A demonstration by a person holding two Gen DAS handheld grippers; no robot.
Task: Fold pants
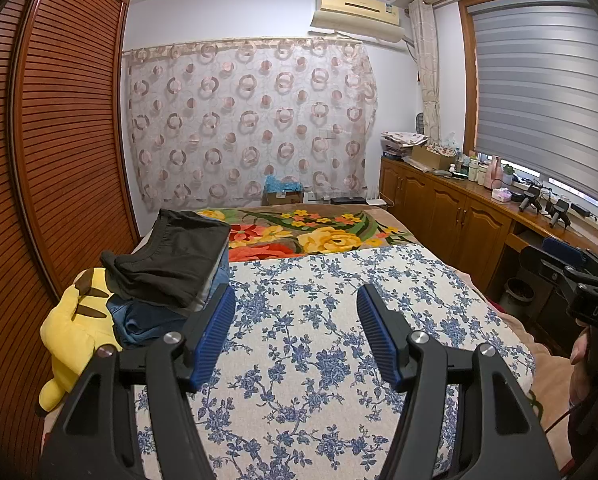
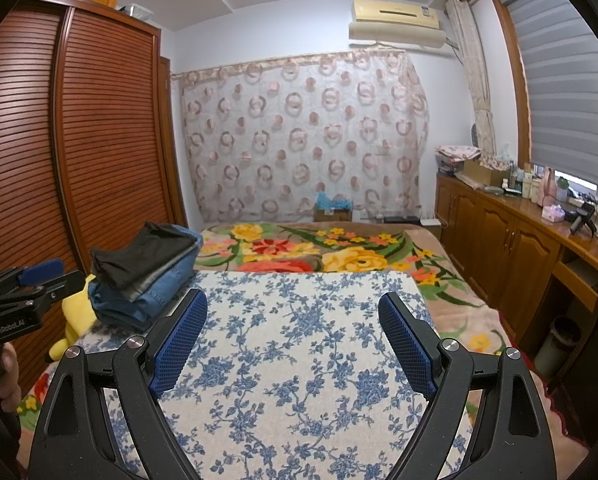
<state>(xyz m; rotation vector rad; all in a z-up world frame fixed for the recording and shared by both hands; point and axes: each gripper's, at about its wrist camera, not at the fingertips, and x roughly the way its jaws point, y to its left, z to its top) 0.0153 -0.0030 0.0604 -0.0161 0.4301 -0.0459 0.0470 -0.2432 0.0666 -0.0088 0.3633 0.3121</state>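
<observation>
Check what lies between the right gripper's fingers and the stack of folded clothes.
Only bare blue-flowered cloth, in the right wrist view. The right gripper is open and empty, and the folded clothes sit up-left of it.

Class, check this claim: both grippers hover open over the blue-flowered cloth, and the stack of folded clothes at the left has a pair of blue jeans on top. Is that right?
Not quite. The top of the stack of folded clothes is a dark grey-black garment; the blue jeans lie beneath it, as the right wrist view shows. The rest holds: the left gripper and right gripper hover open over the blue-flowered cloth.
</observation>
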